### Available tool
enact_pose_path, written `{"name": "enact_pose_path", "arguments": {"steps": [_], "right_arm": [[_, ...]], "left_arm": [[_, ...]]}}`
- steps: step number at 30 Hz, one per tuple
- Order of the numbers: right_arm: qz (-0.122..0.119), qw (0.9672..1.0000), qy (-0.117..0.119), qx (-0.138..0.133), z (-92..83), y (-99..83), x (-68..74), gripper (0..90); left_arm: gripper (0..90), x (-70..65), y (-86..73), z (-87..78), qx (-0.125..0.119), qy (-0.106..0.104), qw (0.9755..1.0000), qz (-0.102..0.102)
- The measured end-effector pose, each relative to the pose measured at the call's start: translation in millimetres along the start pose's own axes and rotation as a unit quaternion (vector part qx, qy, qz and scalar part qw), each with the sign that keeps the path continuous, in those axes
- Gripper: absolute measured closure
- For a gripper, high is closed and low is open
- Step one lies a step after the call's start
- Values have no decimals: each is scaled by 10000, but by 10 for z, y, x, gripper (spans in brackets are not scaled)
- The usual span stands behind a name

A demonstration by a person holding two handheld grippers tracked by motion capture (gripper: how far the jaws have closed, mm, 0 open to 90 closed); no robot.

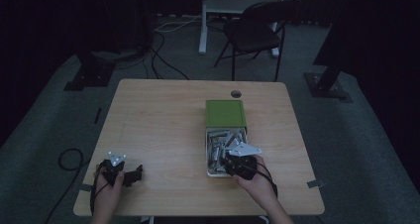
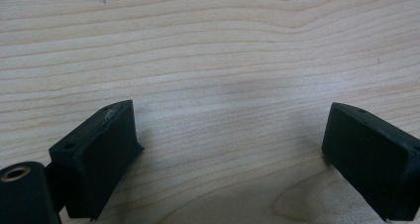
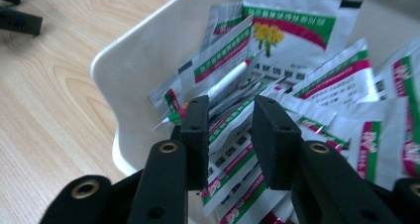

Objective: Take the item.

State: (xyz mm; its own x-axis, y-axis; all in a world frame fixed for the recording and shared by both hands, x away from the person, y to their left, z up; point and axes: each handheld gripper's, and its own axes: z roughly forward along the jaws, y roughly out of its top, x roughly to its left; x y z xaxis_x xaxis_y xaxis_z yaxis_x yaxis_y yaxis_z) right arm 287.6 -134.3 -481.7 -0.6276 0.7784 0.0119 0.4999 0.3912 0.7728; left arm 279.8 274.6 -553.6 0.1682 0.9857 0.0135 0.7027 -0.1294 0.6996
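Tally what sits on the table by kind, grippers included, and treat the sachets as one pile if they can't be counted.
Grippers: 2, left gripper and right gripper
White box: 1
Green lid: 1
Pile of sachets: 1, too overlapped to count singly
Total: 5

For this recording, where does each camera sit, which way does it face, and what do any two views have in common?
High view: above the person's side, looking forward and down on the table; both forearms, left gripper, right gripper.
Left gripper view: on the left gripper, facing bare table wood; jaws wide apart.
Right gripper view: on the right gripper, facing into the white box; jaws around silver packets.
Shared: high and right gripper views both show the box of packets.
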Motion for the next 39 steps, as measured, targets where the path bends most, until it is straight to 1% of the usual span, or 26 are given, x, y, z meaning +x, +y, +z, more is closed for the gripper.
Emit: {"name": "enact_pose_path", "arguments": {"steps": [1, 3, 6, 7, 12, 13, 14, 15, 18, 19, 22, 23, 26, 27, 28, 30, 31, 35, 36, 38, 39], "right_arm": [[-4, 10000, -12, 79, 27, -14, 2, 708], [38, 10000, -7, 90, 55, -31, 1, 708], [75, 9999, -13, 80, 65, -39, -2, 710], [131, 9999, -32, 72, 64, -44, -3, 720], [185, 9998, -59, 28, 53, -58, -12, 719], [265, 9996, -55, 28, 48, -66, -22, 719], [265, 9996, -55, 28, 48, -66, -22, 719], [320, 9995, -45, 21, 50, -74, -25, 713], [307, 9995, -52, 6, 54, -82, -20, 707], [295, 9996, -30, -12, 55, -87, -16, 686], [309, 9995, -17, -6, 50, -85, -15, 668], [377, 9993, 44, -13, 43, -77, -23, 638], [422, 9991, 12, -29, 52, -72, -34, 633], [437, 9990, -41, -21, 67, -63, -29, 622], [452, 9990, -53, -13, 75, -59, -21, 623], [510, 9987, 17, 61, 92, -59, -2, 625], [480, 9988, 4, 108, 109, -69, 15, 641], [536, 9985, 22, 90, 135, -96, 32, 670], [584, 9983, 19, 65, 139, -105, 29, 684], [597, 9982, 28, 56, 137, -105, 27, 693], [602, 9982, 7, 61, 137, -106, 23, 711]], "left_arm": [[77, 0, 0, 0, 0, 0, 10000, 1], [77, 0, 0, 0, 0, 1, 10000, 0], [77, 0, 0, 0, 1, 0, 10000, 1], [77, 0, 0, 0, 1, 0, 10000, 1], [77, 0, 0, 0, 0, 0, 10000, 1], [77, 0, 0, 0, 0, 1, 10000, 1], [77, 0, 0, 0, 0, 1, 10000, 1], [77, 0, 0, 0, 0, 0, 10000, 0], [77, 0, 0, 0, -1, 0, 10000, -2], [77, -1, 0, 0, -1, 0, 10000, -5], [77, 0, 0, 0, 0, 0, 10000, 0], [77, 0, 0, 0, 0, 0, 10000, 1], [77, 0, 0, 0, 0, 1, 10000, 1], [77, 0, 0, 0, 0, 0, 10000, -1], [77, 0, 0, 0, 0, 0, 10000, -1], [77, 0, 0, 0, 0, 0, 10000, -1], [77, 0, 0, 0, 0, 0, 10000, 0], [77, 0, 0, 0, 0, 0, 10000, 1], [77, 0, 0, 0, 0, -1, 10000, 1], [77, 0, 0, 0, 0, 0, 10000, 0], [77, 0, 0, 0, 0, 0, 10000, 2]]}}
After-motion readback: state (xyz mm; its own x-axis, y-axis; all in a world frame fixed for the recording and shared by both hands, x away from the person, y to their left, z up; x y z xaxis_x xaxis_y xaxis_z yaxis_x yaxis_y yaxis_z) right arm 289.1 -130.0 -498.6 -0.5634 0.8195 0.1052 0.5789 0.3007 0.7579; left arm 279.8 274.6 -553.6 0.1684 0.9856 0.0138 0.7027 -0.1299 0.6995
